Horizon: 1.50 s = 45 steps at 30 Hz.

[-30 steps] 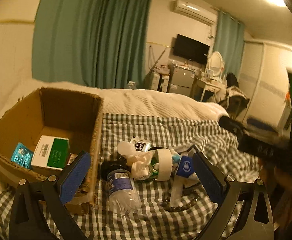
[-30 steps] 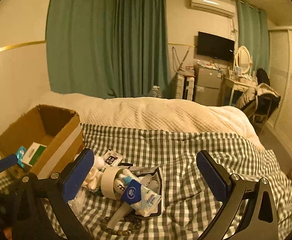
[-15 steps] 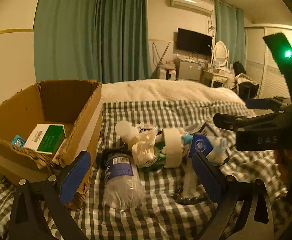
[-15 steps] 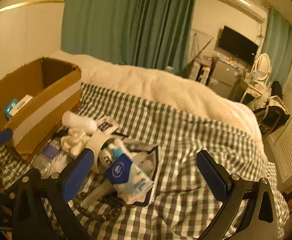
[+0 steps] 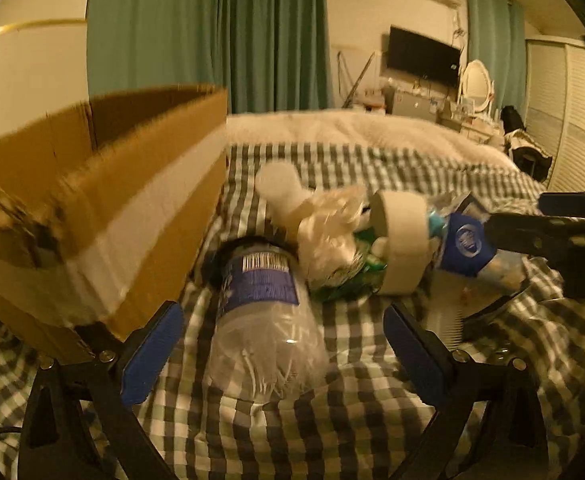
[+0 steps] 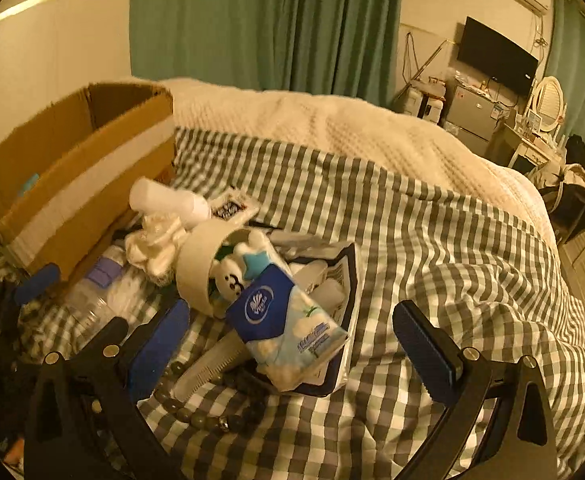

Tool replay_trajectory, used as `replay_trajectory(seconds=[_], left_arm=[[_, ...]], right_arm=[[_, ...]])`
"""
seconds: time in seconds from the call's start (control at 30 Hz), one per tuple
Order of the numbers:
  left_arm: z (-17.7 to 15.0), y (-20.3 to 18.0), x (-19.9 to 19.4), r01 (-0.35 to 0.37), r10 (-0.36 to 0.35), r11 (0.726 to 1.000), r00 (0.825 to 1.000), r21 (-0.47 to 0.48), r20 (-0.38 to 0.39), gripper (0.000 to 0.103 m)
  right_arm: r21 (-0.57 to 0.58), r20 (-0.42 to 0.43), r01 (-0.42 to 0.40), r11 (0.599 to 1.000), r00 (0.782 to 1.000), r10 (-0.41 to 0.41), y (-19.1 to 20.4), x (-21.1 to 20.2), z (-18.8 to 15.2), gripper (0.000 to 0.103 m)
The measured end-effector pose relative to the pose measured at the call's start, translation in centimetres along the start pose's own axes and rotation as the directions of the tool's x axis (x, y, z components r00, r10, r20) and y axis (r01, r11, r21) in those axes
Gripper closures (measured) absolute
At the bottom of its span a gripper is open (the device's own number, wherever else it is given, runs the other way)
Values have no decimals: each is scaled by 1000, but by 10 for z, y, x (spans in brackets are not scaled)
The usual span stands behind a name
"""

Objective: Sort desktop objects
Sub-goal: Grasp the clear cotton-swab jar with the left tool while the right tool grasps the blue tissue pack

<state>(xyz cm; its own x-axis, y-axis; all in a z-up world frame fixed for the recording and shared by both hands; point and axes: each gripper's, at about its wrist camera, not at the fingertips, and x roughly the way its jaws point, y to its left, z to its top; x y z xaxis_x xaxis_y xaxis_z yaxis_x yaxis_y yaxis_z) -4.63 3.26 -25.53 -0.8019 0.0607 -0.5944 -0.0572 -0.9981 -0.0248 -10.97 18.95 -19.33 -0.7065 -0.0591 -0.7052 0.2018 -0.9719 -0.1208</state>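
Cardboard now fills the left wrist view: the box [image 5: 104, 216] looms closer than half a second ago, its inside hidden. The left gripper [image 5: 284, 344] has dropped low, fingers wide apart astride the bottle [image 5: 264, 312], which lies on the checked cover [image 5: 332, 420] just beside the box wall. The right gripper [image 6: 292, 344] (also spread, empty) has closed on the tissue pack [image 6: 288, 328] atop the pile. Bare cover lies open to the right.

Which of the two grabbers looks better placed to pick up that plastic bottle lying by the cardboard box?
Probably the left gripper: its open fingers already straddle the plastic bottle. The right gripper is open around the tissue pack instead.
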Motion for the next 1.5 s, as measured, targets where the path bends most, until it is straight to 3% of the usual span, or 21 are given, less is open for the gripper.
replay_trajectory(seconds=[0.17,0.27,0.4,0.47,0.6,0.67,1.17,1.5], left_arm=[[-4,-1,9,-8,9,1000,1000,11,-26,15],[-7,1,18,-10,10,1000,997,5,-79,20],[-10,5,31,-22,20,1000,990,-14,-140,37],[-10,4,28,-17,16,1000,991,-8,-129,37],[-12,4,26,-10,9,1000,992,-6,-129,37],[-13,5,25,-9,8,1000,991,-4,-132,37],[-1,-11,5,15,-10,998,997,57,-73,38],[13,-20,-21,28,-33,994,998,107,46,38]], right_arm=[[-32,-40,44,999,998,-46,5,15,-3,2],[-39,-61,55,998,996,-57,6,23,-5,3],[-110,-107,117,987,986,-128,18,39,-9,7],[-140,-126,136,981,980,-154,24,47,-12,16],[-189,-132,187,964,968,-214,31,53,-16,21],[-186,-122,200,962,967,-224,31,51,-16,30],[-27,-108,171,985,979,-173,19,35,-13,37],[67,-14,175,982,985,-174,20,9,-8,38]])
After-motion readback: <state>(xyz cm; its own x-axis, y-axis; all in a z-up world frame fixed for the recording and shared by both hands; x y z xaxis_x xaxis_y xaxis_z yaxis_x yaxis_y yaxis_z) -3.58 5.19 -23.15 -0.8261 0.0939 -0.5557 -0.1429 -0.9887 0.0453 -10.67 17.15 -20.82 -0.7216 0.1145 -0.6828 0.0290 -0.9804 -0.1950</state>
